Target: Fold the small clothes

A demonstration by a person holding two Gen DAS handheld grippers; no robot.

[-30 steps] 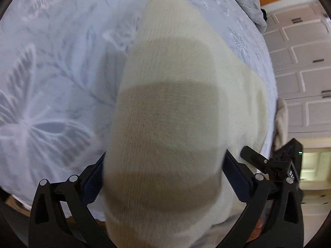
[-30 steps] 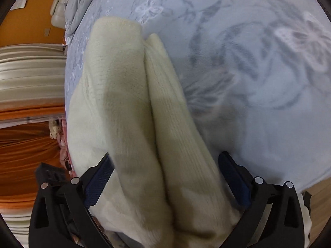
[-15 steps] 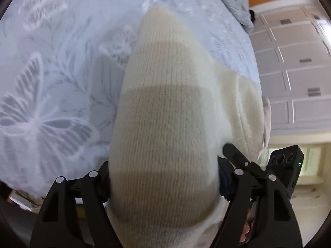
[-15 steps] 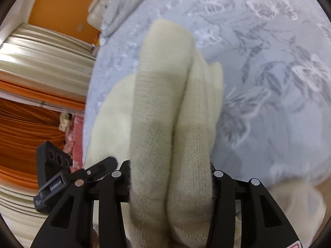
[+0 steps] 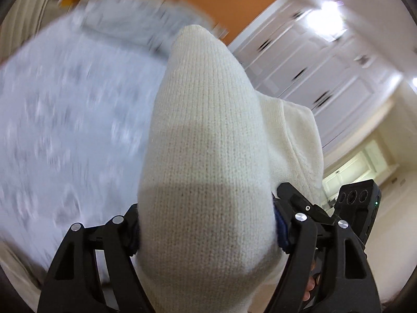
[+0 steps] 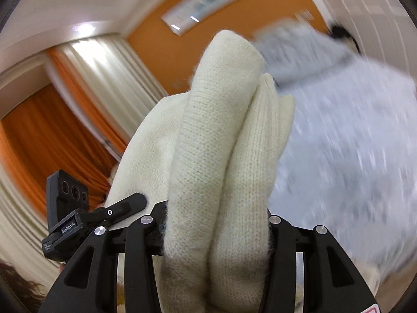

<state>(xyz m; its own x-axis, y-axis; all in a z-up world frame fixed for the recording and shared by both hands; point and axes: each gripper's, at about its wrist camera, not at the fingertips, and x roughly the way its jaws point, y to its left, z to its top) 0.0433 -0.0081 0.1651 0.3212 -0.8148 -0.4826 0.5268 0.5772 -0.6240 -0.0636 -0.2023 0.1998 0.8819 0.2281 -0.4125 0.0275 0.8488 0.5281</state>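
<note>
The black camera module (image 6: 66,208) base reads "GenRobot.AI".

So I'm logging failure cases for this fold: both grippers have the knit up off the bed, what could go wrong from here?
1. The right gripper pinches two bunched folds of the knit; one could slip out.
2. The left gripper clamps a thick wad, a grip that could creep.
3. The bed is motion-blurred, so a fast swing may land the knit crooked.

One cream knit garment (image 5: 208,169), bunched in two folds at the right claw (image 6: 216,237). Two claws total, left claw (image 5: 206,232) too. One bed (image 5: 65,130) beyond the claws. One framed picture (image 6: 208,5) on the wall above. One orange curtain (image 6: 52,143) left of the right claw.
</note>
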